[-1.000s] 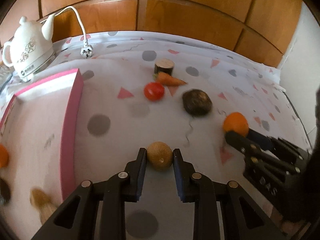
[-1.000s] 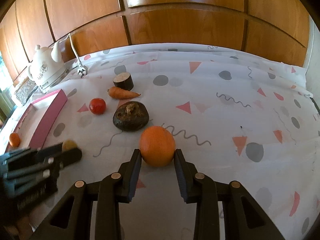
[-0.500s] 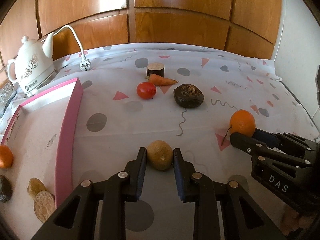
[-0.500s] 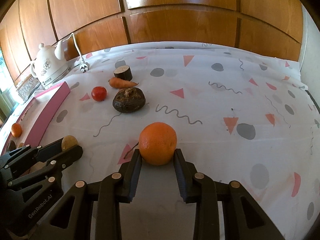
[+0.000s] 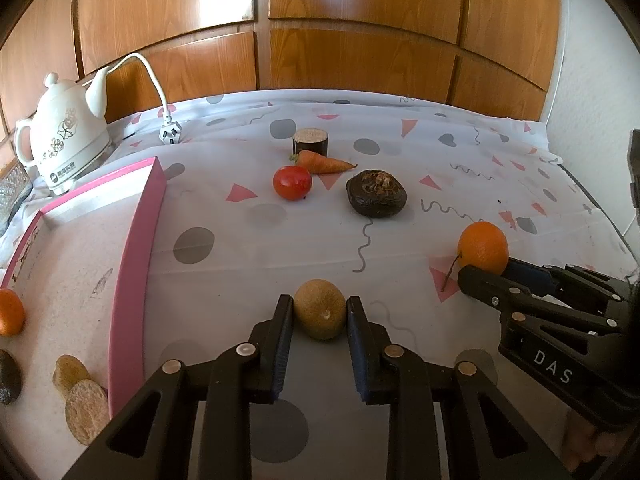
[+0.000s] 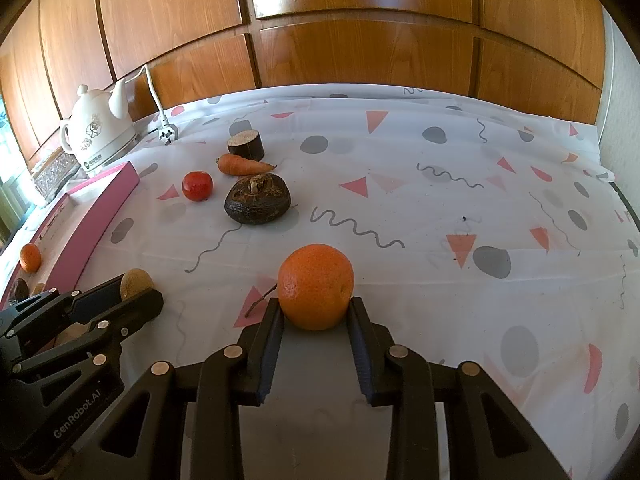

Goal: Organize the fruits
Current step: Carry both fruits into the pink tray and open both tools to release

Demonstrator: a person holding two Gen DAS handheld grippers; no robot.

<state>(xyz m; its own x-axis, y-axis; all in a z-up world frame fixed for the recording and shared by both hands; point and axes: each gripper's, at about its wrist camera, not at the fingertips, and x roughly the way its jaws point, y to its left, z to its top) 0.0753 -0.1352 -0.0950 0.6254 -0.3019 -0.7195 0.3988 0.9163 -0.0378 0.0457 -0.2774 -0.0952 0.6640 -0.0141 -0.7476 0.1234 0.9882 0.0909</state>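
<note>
- I have the left gripper (image 5: 320,316) pinching the brown kiwi (image 5: 320,314) beside the pink tray (image 5: 136,264); firm, rough skin, held across its middle.
- The right gripper (image 6: 316,312) clamps the orange (image 6: 316,286) over the tablecloth (image 6: 440,200); round and slick, so I judge it could roll.
- Only the left view shows the tray's contents.

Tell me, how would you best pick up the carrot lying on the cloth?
Probably around the carrot's thick middle, coming down from above with the tool's fingers across its length. It lies flat and tapers to a thin tip, where a hold might slip. The tomato sits close on the near side and the cut log piece just behind, so dropping in from overhead looks clearest.
</note>
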